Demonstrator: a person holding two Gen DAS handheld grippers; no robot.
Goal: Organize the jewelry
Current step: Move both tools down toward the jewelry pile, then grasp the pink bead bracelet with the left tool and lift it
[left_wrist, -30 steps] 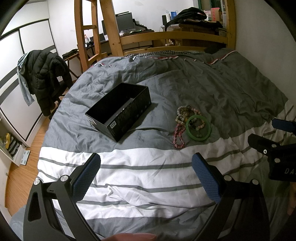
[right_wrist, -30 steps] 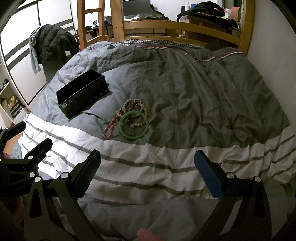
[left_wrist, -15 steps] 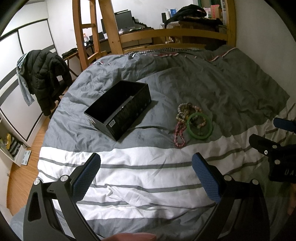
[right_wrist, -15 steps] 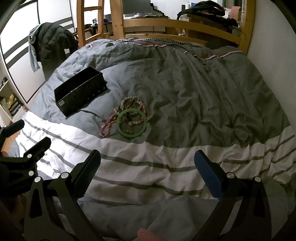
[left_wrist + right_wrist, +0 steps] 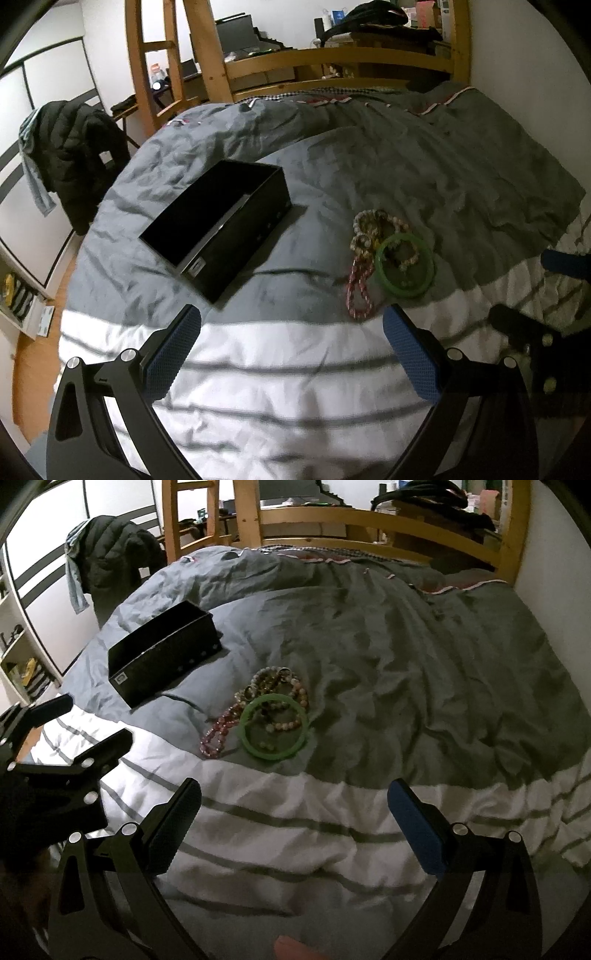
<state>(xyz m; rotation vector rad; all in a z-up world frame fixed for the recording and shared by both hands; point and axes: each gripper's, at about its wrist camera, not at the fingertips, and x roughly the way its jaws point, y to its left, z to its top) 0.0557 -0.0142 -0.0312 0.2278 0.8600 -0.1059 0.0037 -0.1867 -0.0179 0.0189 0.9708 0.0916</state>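
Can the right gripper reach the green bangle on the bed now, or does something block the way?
Probably yes. The right gripper is open and holds nothing, and only bare duvet lies between it and the green bangle. The bangle lies on top of the beaded bracelets, so they may shift with it.

Dim indoor lighting throughout, brightest on the white stripes of the duvet (image 5: pixel 280 373) near the cameras and on the pale wall (image 5: pixel 517 55) at right. Murky grey across the far bedding, soft shadow beside the black box (image 5: pixel 218 229). Slight motion blur and grain, beads of the jewelry pile (image 5: pixel 266 716) smeared. Strong fisheye bending of the wooden bed frame (image 5: pixel 354 517); black vignette in all corners.
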